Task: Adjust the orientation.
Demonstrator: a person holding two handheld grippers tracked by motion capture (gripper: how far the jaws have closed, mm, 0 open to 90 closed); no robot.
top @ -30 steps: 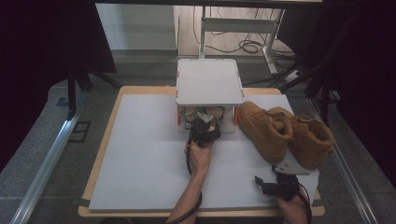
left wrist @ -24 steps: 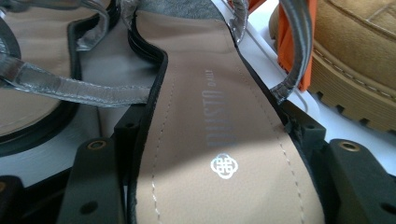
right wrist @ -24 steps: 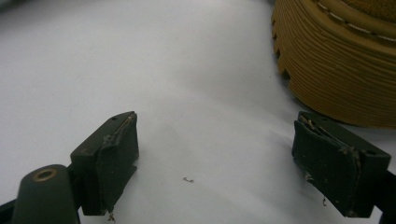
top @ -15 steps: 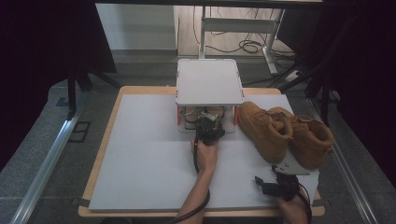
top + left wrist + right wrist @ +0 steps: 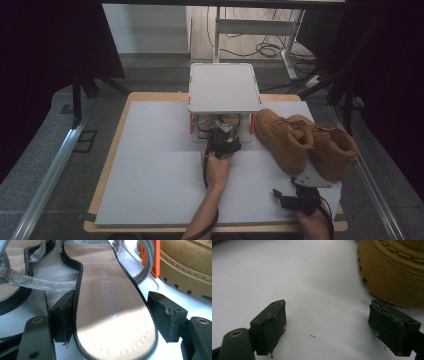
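Dim curtains are hanging round a desk [image 5: 150, 165] covered in white, with cables trailing on the floor behind. A small white two-level rack [image 5: 224, 87] is sitting at the far middle, and a pair of tan boots [image 5: 305, 142] is lying just right of it. The left tongs [image 5: 223, 146] are reaching under the rack's top, where a sandal [image 5: 110, 302] with silver straps is lying on the lower level, a second sandal [image 5: 12, 272] just beside it. The left jaws are standing either side of the sandal's heel; they have just been opening, the far pad now clear of the rim, the near one close against it. The right tongs [image 5: 292, 196] are resting low at the near right, jaws apart on nothing.

Risk as I judge it: pulling back now, a pad could snag the loose strap and drag the sandal off the shelf.

Compared with a second ago, the left hand is sitting slightly deeper under the rack.
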